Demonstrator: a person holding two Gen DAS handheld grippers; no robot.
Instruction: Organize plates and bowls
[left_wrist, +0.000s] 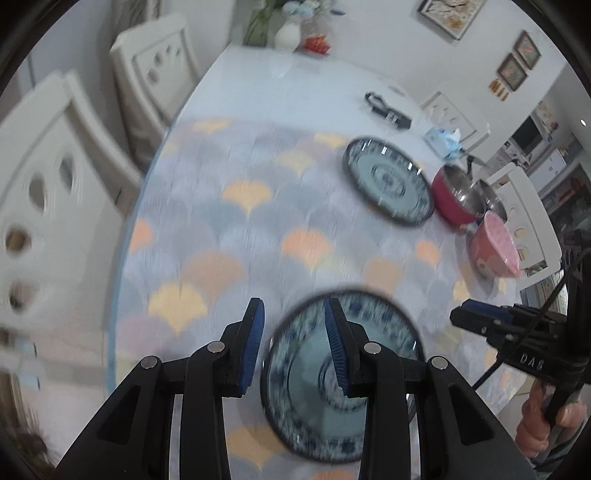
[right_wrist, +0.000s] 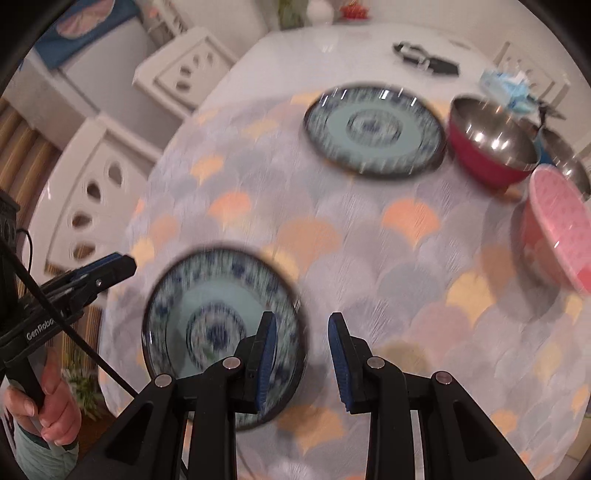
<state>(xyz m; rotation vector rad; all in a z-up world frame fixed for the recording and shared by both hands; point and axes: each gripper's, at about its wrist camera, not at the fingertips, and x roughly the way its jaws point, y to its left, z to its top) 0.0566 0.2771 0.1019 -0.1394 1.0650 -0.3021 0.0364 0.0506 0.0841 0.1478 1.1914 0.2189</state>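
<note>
A blue-patterned plate (left_wrist: 306, 387) (right_wrist: 207, 295) lies flat near the front of the scallop-print tablecloth (left_wrist: 221, 240). My left gripper (left_wrist: 293, 302) hovers over its left rim, open, with nothing between the pads. My right gripper (right_wrist: 302, 315) hangs above the plate's right rim, also open and empty. A second matching plate (left_wrist: 388, 184) (right_wrist: 373, 129) lies farther back. Beside it stand a red bowl with a steel inside (left_wrist: 454, 195) (right_wrist: 491, 147) and a pink bowl (left_wrist: 495, 247) (right_wrist: 557, 221). Each gripper shows in the other's view: right (left_wrist: 458, 315), left (right_wrist: 125, 264).
White chairs (left_wrist: 44, 192) (right_wrist: 96, 199) line the table's left edge. At the back lie a black item (left_wrist: 388, 109) (right_wrist: 424, 55), a blue packet (left_wrist: 445, 138) and a white vase (left_wrist: 288, 35). Another steel bowl (right_wrist: 572, 166) sits behind the pink one. A hand (right_wrist: 55, 406) holds the left gripper's handle.
</note>
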